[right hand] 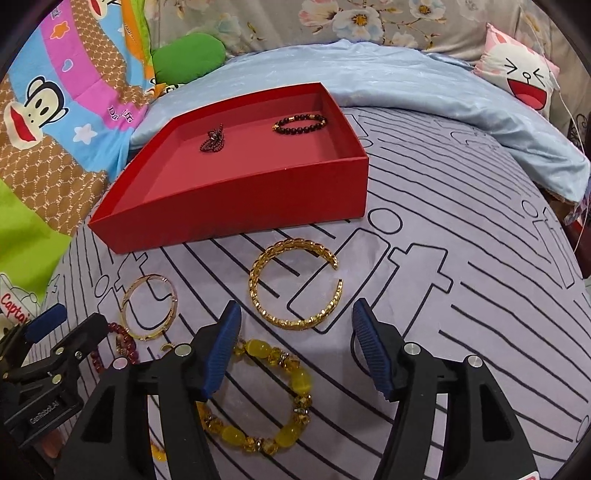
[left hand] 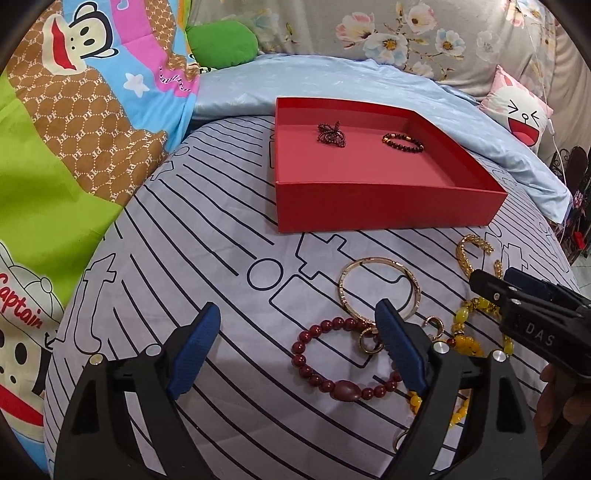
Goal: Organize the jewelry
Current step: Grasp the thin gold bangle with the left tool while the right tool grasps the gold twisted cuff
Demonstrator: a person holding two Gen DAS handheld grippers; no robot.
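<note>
Both your grippers hang open over loose bracelets on the striped bed sheet: left gripper around the dark red bead bracelet, right gripper above the yellow bead bracelet. Next, close and carry each to the red cardboard tray.

Bed covered in grey line-printed sheet, pale blue quilt behind, floral bedding at rear, cartoon monkey blanket left, green cushion, pink cartoon pillow right.

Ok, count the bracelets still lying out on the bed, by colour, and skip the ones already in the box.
Gold: 2, the thin bangle and the open cuff
Dark red beaded bracelet: 1
Yellow beaded bracelet: 1
Total: 4
</note>
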